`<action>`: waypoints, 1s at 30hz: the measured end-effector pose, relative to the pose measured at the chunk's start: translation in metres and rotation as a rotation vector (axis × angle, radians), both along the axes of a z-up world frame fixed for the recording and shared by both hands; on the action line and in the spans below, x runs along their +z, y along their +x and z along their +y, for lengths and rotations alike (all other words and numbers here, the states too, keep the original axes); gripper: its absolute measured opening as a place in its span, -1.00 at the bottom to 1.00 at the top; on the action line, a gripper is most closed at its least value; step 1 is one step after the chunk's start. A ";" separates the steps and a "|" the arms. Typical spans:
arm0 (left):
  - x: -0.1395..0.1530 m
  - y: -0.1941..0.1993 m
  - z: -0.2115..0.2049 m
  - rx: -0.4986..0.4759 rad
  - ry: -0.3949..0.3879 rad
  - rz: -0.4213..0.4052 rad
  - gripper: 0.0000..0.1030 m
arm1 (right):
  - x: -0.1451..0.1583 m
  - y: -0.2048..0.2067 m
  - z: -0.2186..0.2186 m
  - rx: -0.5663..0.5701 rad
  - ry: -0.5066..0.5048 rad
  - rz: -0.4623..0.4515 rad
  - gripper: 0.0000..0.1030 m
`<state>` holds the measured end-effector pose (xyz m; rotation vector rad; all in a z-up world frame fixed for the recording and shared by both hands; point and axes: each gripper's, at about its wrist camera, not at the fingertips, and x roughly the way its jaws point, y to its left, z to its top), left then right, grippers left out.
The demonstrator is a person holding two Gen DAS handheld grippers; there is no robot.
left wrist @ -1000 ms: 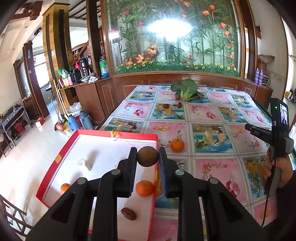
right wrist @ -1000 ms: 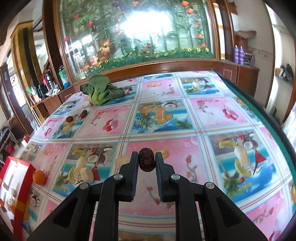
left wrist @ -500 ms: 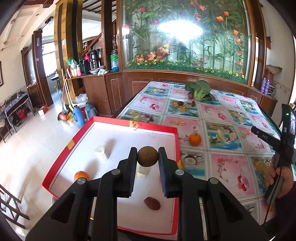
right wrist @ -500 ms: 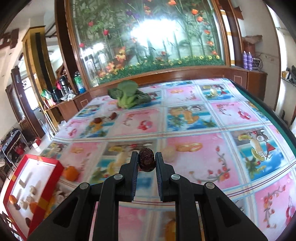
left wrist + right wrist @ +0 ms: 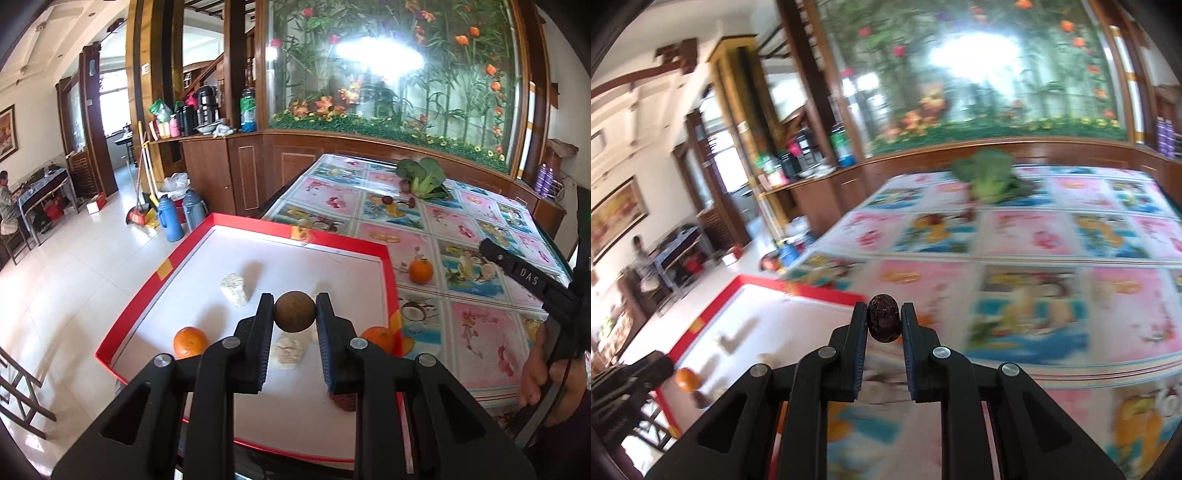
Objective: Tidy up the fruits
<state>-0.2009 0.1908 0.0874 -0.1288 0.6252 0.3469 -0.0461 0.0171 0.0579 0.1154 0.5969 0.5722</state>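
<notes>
Big fruit-print tablecloth point(image 5: 480, 332), and at its near edge the shallow red-rimmed white tray point(image 5: 384, 258) holding oranges and pale chunks. Left gripper point(image 5: 294, 314) hovers over the tray, clamped on a round brown fruit point(image 5: 294, 312). Right gripper point(image 5: 883, 321) pinches a dark wrinkled date point(image 5: 883, 322) beside the tray. Best lower each into bare white space, then release gently.

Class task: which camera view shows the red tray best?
The left wrist view: the red tray is sharp, its rim and the fruit inside clear. The right wrist view shows the tray blurred at lower left, partly hidden by the gripper.
</notes>
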 end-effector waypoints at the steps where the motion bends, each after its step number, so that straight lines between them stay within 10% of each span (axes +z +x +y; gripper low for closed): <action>1: -0.001 0.000 0.003 0.007 0.000 0.004 -0.52 | 0.000 -0.002 0.010 0.026 0.007 0.004 -0.69; 30: -0.040 0.015 0.042 0.138 0.000 0.115 -0.52 | -0.019 -0.045 0.066 0.342 -0.109 0.005 -0.68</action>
